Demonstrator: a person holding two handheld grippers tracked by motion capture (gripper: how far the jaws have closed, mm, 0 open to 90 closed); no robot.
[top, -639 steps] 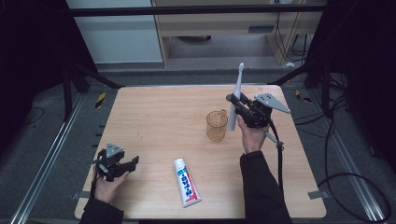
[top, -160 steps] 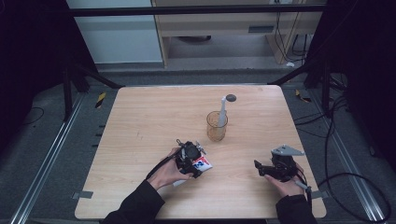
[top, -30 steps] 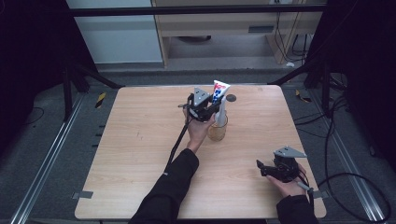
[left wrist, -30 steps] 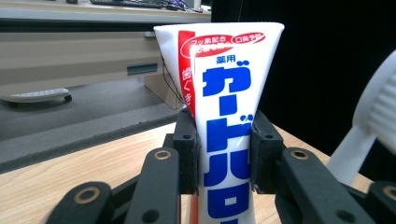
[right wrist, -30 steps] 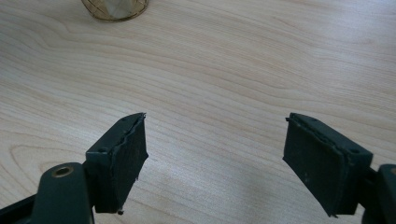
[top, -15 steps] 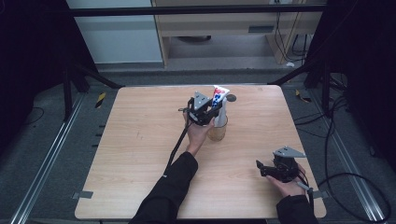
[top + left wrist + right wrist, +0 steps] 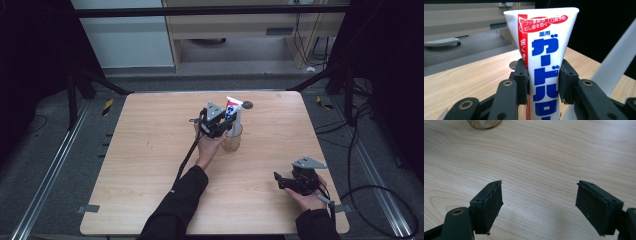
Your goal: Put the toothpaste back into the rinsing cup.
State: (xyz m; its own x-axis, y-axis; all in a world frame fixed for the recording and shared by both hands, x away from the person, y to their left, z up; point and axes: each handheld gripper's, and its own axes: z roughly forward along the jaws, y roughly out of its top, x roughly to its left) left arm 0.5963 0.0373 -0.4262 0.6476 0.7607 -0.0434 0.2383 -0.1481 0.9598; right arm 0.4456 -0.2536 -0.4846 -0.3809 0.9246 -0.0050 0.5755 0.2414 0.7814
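Standing upright in the cup (image 7: 231,142) at frame centre, the toothpaste tube (image 7: 544,62) sits between the left gripper (image 7: 224,126)'s just-loosening jaws; the right gripper (image 7: 281,181), lower right, gapes empty.

I see light wooden table (image 7: 150,150), grain running across. Clear glass cup (image 7: 232,140) stands on it near middle, toward far edge. Small dark round spot (image 7: 247,105) sits just beside far edge. My right gripper (image 7: 287,181) rests on tabletop near right front corner.
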